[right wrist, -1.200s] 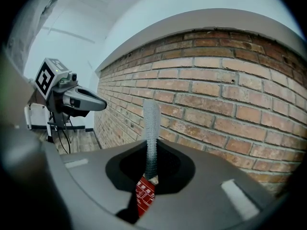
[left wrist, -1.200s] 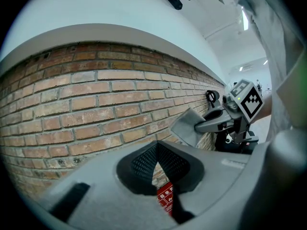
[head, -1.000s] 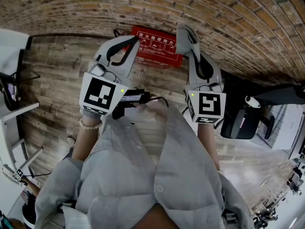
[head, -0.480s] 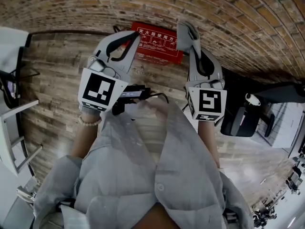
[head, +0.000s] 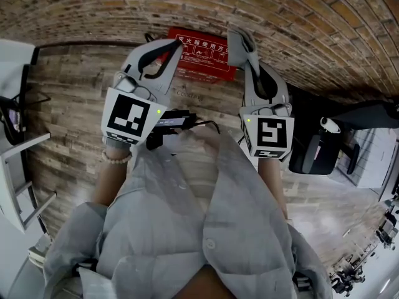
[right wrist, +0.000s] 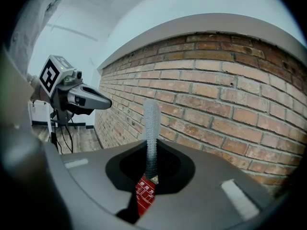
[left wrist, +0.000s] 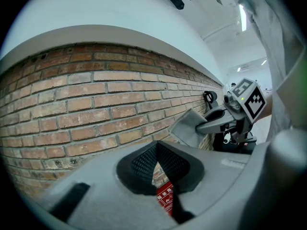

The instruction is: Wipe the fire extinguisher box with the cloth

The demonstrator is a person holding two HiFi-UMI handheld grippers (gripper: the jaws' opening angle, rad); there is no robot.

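Here, right gripper (right wrist: 151, 159) pinches the cloth (right wrist: 151, 121); left gripper (left wrist: 157, 146) closed, empty — red box (head: 204, 58) ahead.

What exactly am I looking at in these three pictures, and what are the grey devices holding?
There is no robot arm here: a person holds a two-jaw gripper in each hand. The head view comes from a camera on the person's head, looking down past a grey shirt at a wooden floor and a brick wall. The other two views come from cameras riding on the grippers. The right gripper is clamped on a grey cloth. The left gripper is shut on nothing. Both point towards the red fire extinguisher box against the wall.
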